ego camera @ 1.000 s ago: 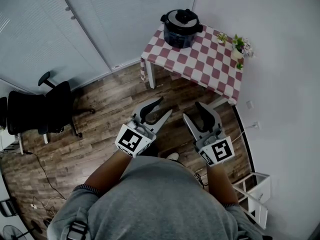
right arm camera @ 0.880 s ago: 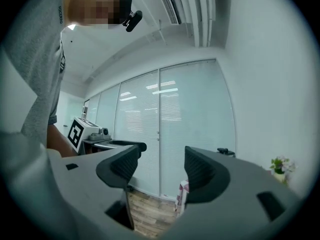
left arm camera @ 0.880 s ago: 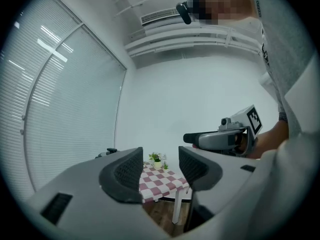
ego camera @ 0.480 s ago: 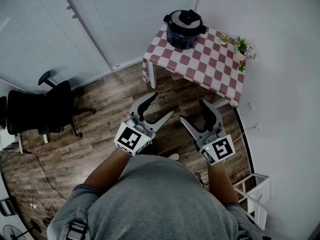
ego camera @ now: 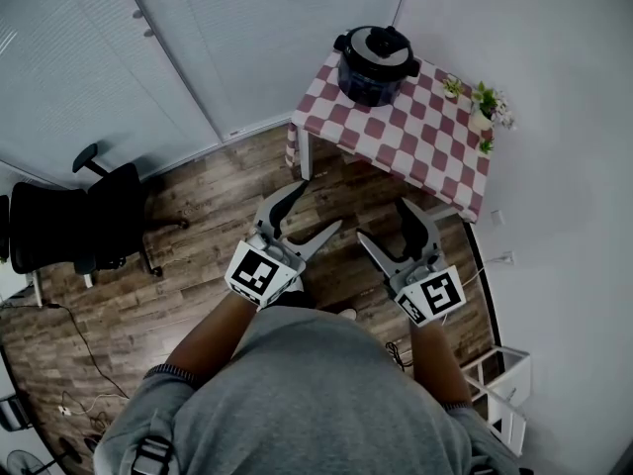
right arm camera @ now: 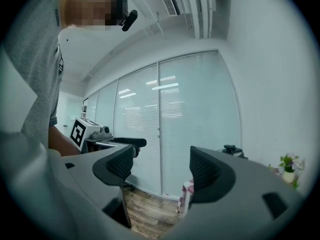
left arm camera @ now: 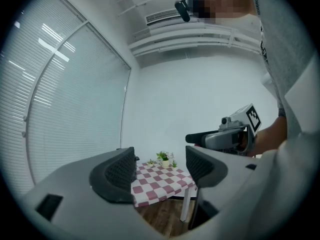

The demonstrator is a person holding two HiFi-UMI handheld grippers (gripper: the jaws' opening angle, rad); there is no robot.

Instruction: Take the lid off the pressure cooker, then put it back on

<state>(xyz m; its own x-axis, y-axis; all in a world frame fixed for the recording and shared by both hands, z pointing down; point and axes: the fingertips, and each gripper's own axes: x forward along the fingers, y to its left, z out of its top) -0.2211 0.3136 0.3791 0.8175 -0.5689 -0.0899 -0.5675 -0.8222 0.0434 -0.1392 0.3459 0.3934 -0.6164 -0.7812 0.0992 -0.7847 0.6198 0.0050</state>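
Observation:
The black pressure cooker [ego camera: 376,65] stands on the near-left corner of a table with a red-and-white checked cloth [ego camera: 427,135], its silver-and-black lid [ego camera: 377,44] in place. Both grippers are held level over the wooden floor, well short of the table. The left gripper [ego camera: 318,207] [left arm camera: 160,168] has its jaws opening, with nothing between them. The right gripper [ego camera: 383,221] [right arm camera: 160,166] is opening too and holds nothing. In the right gripper view the lid's black knob [right arm camera: 232,148] peeks over the right jaw. In the left gripper view the left jaw hides the cooker.
Small potted plants [ego camera: 485,102] stand at the table's far side by the white wall. A black office chair [ego camera: 84,221] is on the left near the blinds-covered glass wall. A white rack [ego camera: 506,384] sits low at the right, and cables [ego camera: 89,364] trail on the floor.
Both pairs of jaws have spread wider. The table and cooker have shifted slightly right in the head view as I move towards them.

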